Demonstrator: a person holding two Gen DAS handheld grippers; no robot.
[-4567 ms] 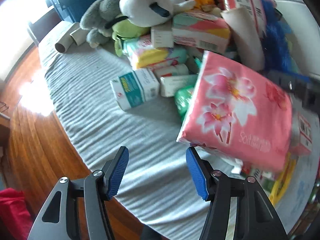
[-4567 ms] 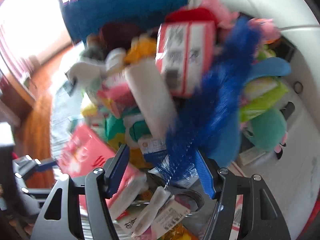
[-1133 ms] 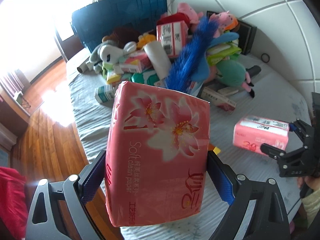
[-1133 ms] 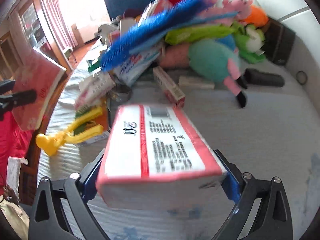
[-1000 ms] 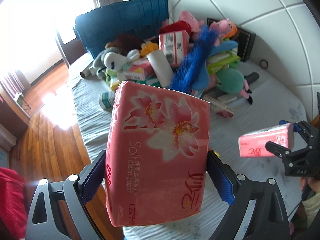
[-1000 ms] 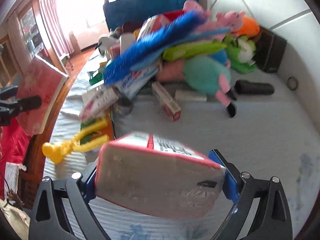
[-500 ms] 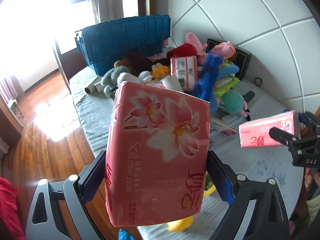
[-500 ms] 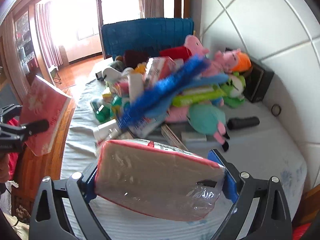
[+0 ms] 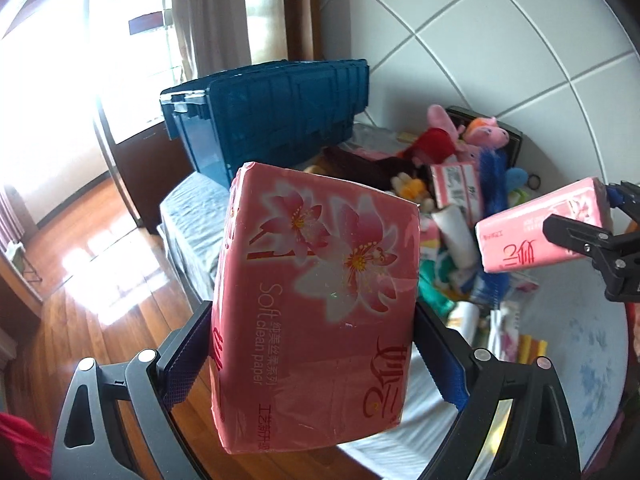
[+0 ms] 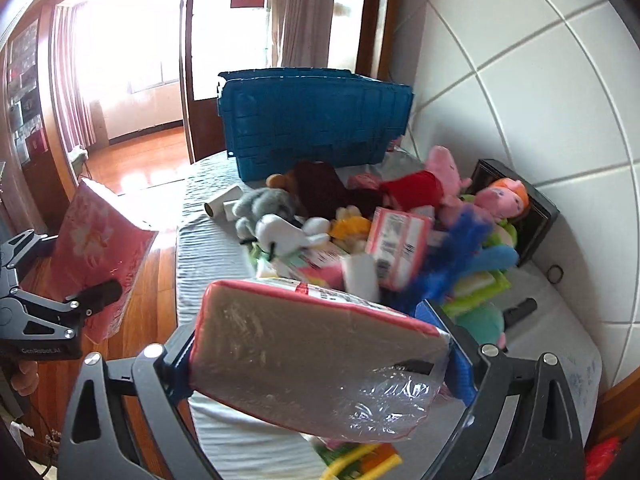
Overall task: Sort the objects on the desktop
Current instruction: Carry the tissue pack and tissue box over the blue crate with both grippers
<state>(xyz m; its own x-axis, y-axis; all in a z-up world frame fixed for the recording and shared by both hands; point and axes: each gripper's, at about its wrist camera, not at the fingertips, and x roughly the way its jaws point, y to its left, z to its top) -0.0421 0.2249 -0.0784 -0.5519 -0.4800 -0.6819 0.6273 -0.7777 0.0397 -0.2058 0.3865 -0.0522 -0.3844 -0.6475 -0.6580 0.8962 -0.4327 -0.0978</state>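
My left gripper (image 9: 316, 352) is shut on a large pink tissue pack (image 9: 316, 304) printed with lilies, held high above the table's near edge. The same large pink tissue pack (image 10: 100, 256) shows at the left of the right wrist view, clamped by the left gripper (image 10: 92, 292). My right gripper (image 10: 320, 356) is shut on a smaller pink tissue pack (image 10: 320, 352) in clear wrap, lifted over the table. From the left wrist view that smaller tissue pack (image 9: 540, 236) hangs at the right in the right gripper (image 9: 592, 232). A blue crate (image 10: 316, 120) stands at the table's far end.
A heap of plush toys (image 10: 440, 196), tissue packs (image 10: 396, 248), a blue duster (image 10: 460, 244) and paper rolls (image 10: 220, 204) covers the grey tablecloth (image 10: 204, 248). A black box (image 10: 536, 212) sits against the tiled wall. Wooden floor (image 9: 80, 272) lies to the left.
Both grippers have risen and pulled back from the heap, each still holding its tissue pack. The blue crate and the window now fill more of both views.
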